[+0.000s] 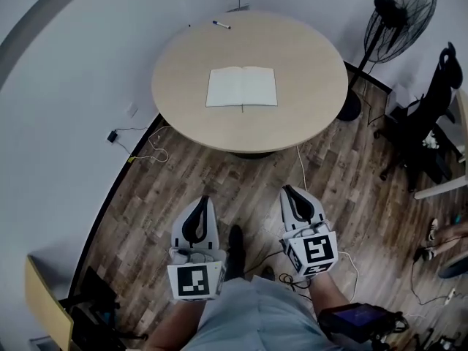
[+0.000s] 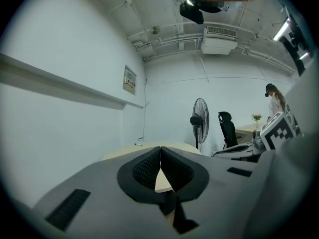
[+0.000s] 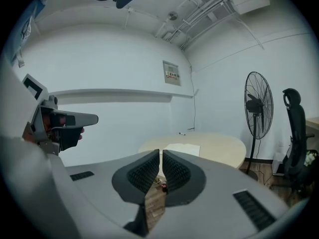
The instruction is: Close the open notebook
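- Lying open and flat, the notebook (image 1: 242,87) sits near the middle of the round table (image 1: 314,72), its pale pages facing up and its spine running from near to far.
- A pen (image 1: 221,25) rests alone by the table's far edge, well apart from the notebook.
- The left gripper (image 1: 202,202) hangs over the wooden floor (image 1: 219,170) on the near side, well short of the table; in the left gripper view its jaws are pressed together with nothing between them.
- The right gripper (image 1: 292,191) is level with it, just to the right, also over the floor; its jaws stand together but for a thin slit, and they hold nothing.
- In the right gripper view the notebook (image 3: 183,148) shows straight ahead beyond the jaw tips.
- A standing fan (image 1: 401,9) is to the table's far right, with a black office chair (image 1: 433,115) nearer on that side.
- Loose cables (image 1: 155,152) lie on the floor by the left wall.
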A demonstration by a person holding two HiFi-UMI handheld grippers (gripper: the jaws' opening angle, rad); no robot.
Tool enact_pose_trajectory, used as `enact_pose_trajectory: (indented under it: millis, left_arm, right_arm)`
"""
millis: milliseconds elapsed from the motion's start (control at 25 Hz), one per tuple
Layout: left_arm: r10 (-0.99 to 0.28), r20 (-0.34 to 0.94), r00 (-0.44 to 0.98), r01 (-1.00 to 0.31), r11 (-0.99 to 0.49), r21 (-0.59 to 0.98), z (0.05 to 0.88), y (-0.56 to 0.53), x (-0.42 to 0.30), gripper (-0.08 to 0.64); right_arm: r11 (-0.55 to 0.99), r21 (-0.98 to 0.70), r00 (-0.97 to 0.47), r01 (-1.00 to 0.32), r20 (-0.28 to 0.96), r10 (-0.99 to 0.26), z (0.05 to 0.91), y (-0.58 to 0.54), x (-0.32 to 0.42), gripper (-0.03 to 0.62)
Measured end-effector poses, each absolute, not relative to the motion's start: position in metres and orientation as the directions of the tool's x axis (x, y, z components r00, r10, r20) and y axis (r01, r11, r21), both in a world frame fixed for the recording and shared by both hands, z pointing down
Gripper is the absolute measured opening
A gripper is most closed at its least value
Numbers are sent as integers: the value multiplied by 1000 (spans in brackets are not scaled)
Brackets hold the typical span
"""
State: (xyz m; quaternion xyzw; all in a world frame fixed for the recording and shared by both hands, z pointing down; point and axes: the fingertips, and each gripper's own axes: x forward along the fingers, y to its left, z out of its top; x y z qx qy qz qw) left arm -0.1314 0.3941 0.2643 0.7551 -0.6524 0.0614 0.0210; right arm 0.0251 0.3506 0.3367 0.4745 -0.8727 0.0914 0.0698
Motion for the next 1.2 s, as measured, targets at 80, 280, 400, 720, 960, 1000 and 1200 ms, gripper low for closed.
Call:
enact_pose_trajectory:
  millis: [80, 280, 400, 720, 960, 1000, 1200]
  left_arm:
    - [-983, 122, 137, -989, -143, -44, 264, 368, -154, 20]
    - [-988, 95, 122, -991, -128, -50, 254, 316, -214, 20]
    - [-991, 67, 120, -991, -123, -49, 246, 292, -246, 20]
    - [-984, 24, 179, -984, -180, -15, 237, 247, -282, 20]
    - [-967, 25, 253, -967, -253, 10, 245, 232, -262, 20]
    - [-965, 29, 261, -965, -261, 13, 248, 230, -259, 20]
    - [-956, 69, 285, -959, -285, 11, 264, 212, -233, 20]
  right_arm:
    - [534, -96, -542, -840, 208, -814, 336, 324, 3, 49]
    - [545, -76, -550, -835, 173, -817, 320, 266, -56, 49]
    - [547, -64, -550, -835, 154, -821, 309, 241, -86, 49]
    - [502, -10, -500, -865, 113, -859, 283, 206, -116, 49]
    - [445, 31, -439, -895, 112, -891, 272, 197, -96, 49]
    - [437, 36, -431, -899, 110, -895, 271, 196, -93, 49]
    - [434, 38, -427, -900, 113, -897, 279, 182, -73, 49]
